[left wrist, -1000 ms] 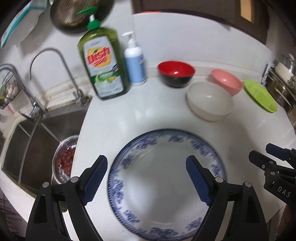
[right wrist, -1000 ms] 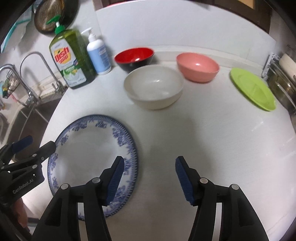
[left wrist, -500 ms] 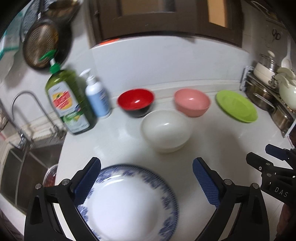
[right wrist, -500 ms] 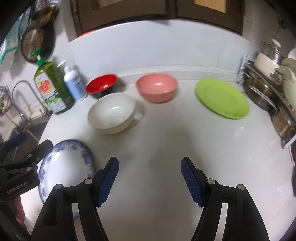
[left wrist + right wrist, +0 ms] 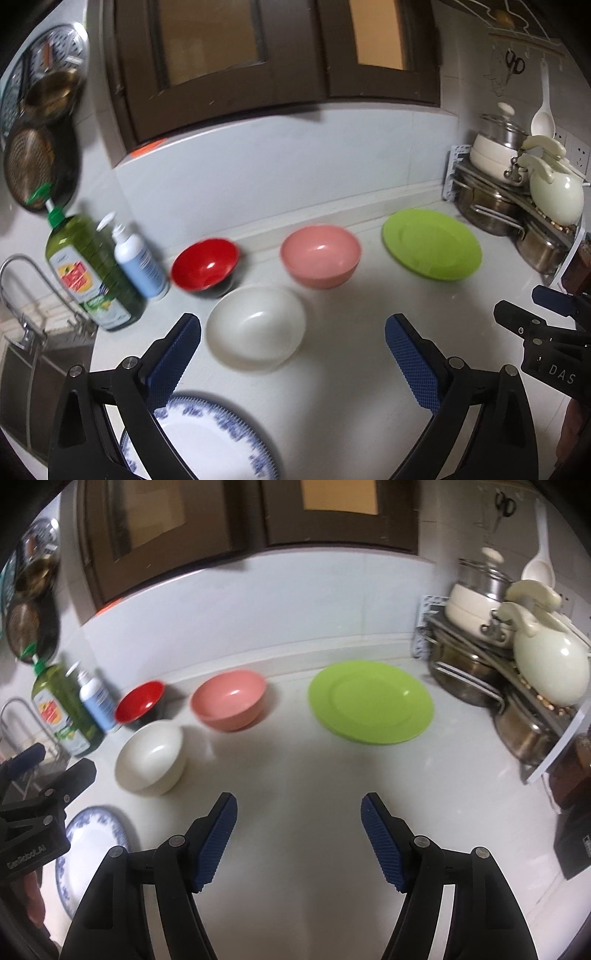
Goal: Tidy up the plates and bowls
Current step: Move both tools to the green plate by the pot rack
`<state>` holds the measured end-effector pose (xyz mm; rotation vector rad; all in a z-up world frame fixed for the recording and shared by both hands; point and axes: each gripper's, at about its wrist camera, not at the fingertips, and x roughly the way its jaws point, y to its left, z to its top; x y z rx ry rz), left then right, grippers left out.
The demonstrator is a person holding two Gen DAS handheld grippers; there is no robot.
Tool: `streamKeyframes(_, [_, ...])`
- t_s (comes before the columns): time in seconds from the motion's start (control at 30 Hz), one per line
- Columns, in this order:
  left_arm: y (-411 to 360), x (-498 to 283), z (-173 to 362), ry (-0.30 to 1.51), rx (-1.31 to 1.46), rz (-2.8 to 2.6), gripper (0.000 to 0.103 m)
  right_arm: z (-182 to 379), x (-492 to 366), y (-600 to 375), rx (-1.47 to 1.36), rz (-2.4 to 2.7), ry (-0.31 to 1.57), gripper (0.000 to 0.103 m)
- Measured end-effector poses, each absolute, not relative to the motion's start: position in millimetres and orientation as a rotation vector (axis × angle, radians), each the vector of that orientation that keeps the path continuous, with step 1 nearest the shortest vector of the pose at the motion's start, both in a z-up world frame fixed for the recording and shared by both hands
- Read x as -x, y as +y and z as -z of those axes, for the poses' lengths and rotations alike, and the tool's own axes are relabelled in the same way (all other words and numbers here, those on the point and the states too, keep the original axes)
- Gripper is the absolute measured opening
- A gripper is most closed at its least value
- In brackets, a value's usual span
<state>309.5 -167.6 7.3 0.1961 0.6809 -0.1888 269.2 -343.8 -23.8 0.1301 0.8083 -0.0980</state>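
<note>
1. On the white counter (image 5: 351, 369), in the left wrist view, the left gripper (image 5: 291, 350) hangs empty with its jaws wide apart, having just been opening; the white bowl (image 5: 256, 326) sits between its fingertips, untouched, and the blue-patterned plate (image 5: 207, 443) lies below.
2. In the right wrist view, the right gripper (image 5: 297, 834) is released over bare counter; the green plate (image 5: 371, 707), pink bowl (image 5: 229, 699) and red bowl (image 5: 139, 701) stand beyond.

the surface (image 5: 303, 775) is smooth, glossy white. the green plate (image 5: 371, 707), pink bowl (image 5: 229, 699) and white bowl (image 5: 256, 326) look like shiny plastic. the pots (image 5: 469, 681) are polished metal. the hand-held gripper pads (image 5: 412, 363) are ribbed blue rubber on matt black plastic.
</note>
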Motion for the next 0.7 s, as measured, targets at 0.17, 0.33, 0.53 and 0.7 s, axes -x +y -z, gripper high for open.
streamKeyframes(0.17, [-192.9,-323.3,-15.3,0.657,-0.204,0.208,0.102,17.9,-274.5,-370.9,-0.151,0.132,0.784,0.070])
streamKeyframes(0.33, [-216.2,-339.8,-17.9,0.652,-0.208,0.226,0.101,14.4,-280.3,-391.9,-0.163,0.159,0.766,0.070])
streamKeyframes(0.53, [-249.3,-363.3,-17.6,0.653,-0.223,0.262,0.101,12.7,-292.0,-419.8,-0.182,0.194,0.751,0.070])
streamKeyframes(0.7, [-275.3,-383.9,-13.5,0.649,-0.239,0.290,0.100,13.9,-305.6,-442.1,-0.196,0.231,0.741,0.070])
